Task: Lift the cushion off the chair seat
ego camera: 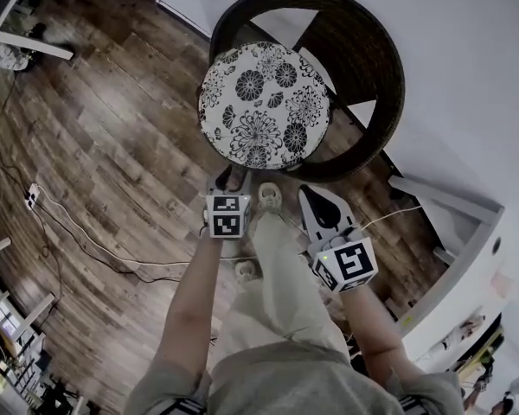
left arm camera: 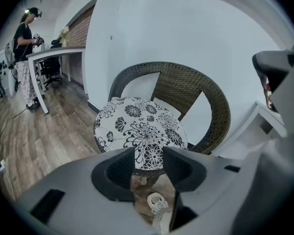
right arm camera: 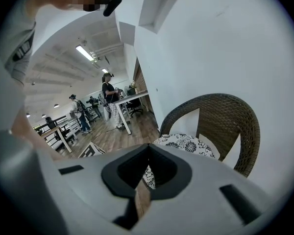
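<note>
A round white cushion (ego camera: 264,106) with black flower print lies flat on the seat of a dark wicker tub chair (ego camera: 368,54). Neither gripper touches it. My left gripper (ego camera: 222,180) hangs just short of the cushion's near edge, jaws a little apart and empty. In the left gripper view the cushion (left arm camera: 137,124) shows through the gap of that gripper (left arm camera: 149,153). My right gripper (ego camera: 308,194) sits to the right at about the same distance from the chair, its jaws meeting in a point. The right gripper view shows this gripper (right arm camera: 148,148) aimed at the cushion (right arm camera: 186,143) and chair back (right arm camera: 225,111).
The chair stands against a white wall (ego camera: 467,76), with a white shelf unit (ego camera: 454,223) to its right. A cable (ego camera: 86,240) and power strip (ego camera: 32,195) lie on the wood floor at left. My shoes (ego camera: 270,197) are near the chair. People stand by a white desk (left arm camera: 54,53) further off.
</note>
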{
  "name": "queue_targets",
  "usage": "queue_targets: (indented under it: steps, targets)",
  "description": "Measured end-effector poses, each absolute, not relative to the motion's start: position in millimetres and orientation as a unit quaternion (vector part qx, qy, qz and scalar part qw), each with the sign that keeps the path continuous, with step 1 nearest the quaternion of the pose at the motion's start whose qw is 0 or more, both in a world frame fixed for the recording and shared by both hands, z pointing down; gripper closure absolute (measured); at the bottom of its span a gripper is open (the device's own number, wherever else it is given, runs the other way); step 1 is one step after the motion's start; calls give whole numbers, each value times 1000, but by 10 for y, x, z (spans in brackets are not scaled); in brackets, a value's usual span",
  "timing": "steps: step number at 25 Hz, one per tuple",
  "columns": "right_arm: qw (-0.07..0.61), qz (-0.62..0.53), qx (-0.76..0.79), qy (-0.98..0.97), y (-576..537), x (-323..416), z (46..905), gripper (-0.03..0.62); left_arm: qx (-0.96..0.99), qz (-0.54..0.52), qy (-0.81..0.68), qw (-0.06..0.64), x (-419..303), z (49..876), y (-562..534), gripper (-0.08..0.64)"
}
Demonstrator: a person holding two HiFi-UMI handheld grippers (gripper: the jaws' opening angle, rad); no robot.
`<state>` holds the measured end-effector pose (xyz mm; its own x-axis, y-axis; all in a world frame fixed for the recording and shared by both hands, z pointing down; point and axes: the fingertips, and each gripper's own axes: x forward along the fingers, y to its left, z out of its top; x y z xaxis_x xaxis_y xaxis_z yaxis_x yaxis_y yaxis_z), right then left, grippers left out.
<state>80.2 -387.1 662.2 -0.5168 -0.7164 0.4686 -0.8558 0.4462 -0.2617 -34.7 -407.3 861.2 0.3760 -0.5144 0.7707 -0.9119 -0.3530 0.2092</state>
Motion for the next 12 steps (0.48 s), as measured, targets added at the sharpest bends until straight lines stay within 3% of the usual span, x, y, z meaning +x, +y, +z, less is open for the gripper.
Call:
queue_targets:
  steps: [12]
  targets:
    - [156,279,446,-836,-3839,763,7108,598,741,367,-456,331,-291,9384,-4109,394]
